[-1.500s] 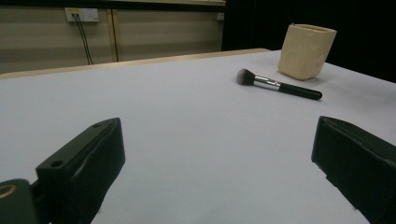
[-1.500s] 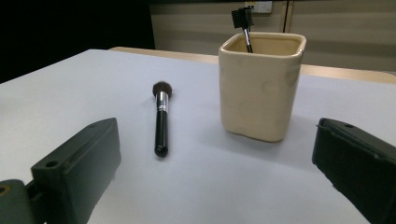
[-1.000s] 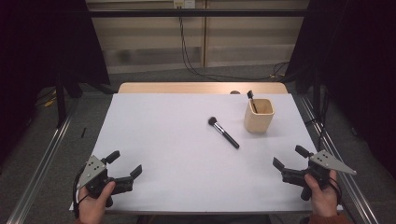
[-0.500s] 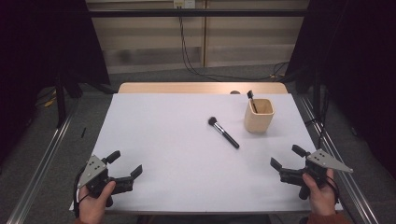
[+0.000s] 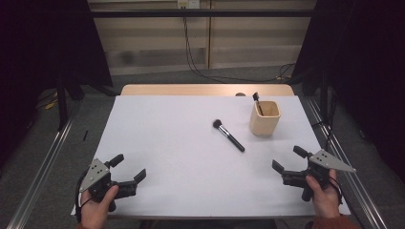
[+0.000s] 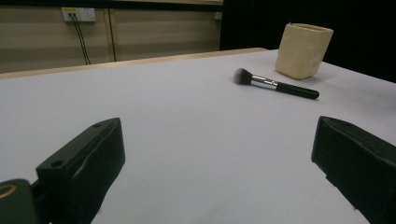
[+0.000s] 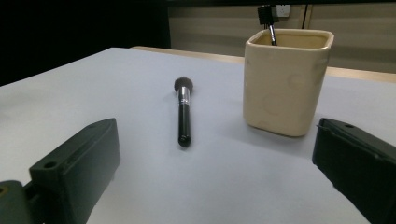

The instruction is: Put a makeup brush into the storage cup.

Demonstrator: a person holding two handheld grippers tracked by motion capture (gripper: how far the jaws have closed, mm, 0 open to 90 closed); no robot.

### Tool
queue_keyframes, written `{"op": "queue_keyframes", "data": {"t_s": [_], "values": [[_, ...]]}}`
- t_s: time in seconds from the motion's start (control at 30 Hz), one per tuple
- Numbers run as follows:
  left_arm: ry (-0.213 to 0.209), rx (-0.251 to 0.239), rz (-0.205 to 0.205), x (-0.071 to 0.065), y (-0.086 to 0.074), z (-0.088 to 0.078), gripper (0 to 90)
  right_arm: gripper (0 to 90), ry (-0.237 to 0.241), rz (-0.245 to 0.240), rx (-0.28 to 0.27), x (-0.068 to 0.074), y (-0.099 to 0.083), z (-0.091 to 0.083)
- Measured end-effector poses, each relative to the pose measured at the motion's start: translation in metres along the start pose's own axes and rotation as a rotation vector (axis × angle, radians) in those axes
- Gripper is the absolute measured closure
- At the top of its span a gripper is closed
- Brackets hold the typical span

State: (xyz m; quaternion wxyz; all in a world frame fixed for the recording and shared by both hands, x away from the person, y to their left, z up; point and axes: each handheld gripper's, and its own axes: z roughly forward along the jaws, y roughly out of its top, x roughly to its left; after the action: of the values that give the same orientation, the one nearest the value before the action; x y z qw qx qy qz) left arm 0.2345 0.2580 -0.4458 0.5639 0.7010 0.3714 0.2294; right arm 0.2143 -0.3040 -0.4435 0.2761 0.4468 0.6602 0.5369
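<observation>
Both sets of jaws stand wide apart with nothing between them. Your left gripper (image 5: 128, 171) rests near the bench's (image 5: 167, 124) front left corner, held in your left hand (image 5: 95, 207); your right gripper (image 5: 287, 159) sits near the front right corner, in your right hand (image 5: 325, 195). A black-handled makeup brush (image 5: 229, 135) lies flat on the white surface, right of centre, its bristle head toward the far edge and its handle end angled toward the front right. Just beside it, toward the right edge, a cream square holder (image 5: 265, 118) stands upright, apart from the brush, with a smaller dark brush (image 5: 257, 102) leaning inside it. In your right gripper view the holder (image 7: 286, 79) stands right of the brush (image 7: 183, 110)
</observation>
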Motion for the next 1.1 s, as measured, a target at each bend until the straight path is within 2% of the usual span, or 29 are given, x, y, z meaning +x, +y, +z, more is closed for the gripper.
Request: {"op": "queue_keyframes", "data": {"t_s": [0.17, 0.37, 0.47, 0.57, 0.73, 0.83, 1.1], "values": [[0.000, 0.001, 0.005, -0.001, 0.000, 0.000, 2.7, 0.0, 0.031, -0.005, 0.015, 0.000, 0.002, 0.009], [0.000, 0.002, 0.006, -0.001, 0.001, 0.002, 2.8, 0.0, 0.042, -0.031, 0.029, 0.003, 0.006, 0.018], [-0.007, 0.005, 0.019, -0.001, 0.001, 0.003, 2.7, 0.0, 0.057, -0.024, 0.035, 0.004, 0.010, 0.025], [-0.015, 0.000, 0.007, -0.001, 0.002, 0.004, 2.0, 0.0, 0.061, -0.043, 0.039, 0.007, 0.014, 0.033], [-0.020, 0.000, 0.013, 0.000, 0.002, 0.007, 2.1, 0.4, 0.080, -0.064, 0.043, 0.012, 0.020, 0.045], [-0.024, 0.002, 0.012, 0.000, 0.002, 0.007, 2.1, 0.2, 0.133, -0.032, 0.066, 0.013, 0.026, 0.054], [-0.016, 0.003, 0.021, 0.001, 0.002, 0.007, 2.4, 0.1, 0.133, -0.072, 0.047, 0.020, 0.036, 0.076]]}}
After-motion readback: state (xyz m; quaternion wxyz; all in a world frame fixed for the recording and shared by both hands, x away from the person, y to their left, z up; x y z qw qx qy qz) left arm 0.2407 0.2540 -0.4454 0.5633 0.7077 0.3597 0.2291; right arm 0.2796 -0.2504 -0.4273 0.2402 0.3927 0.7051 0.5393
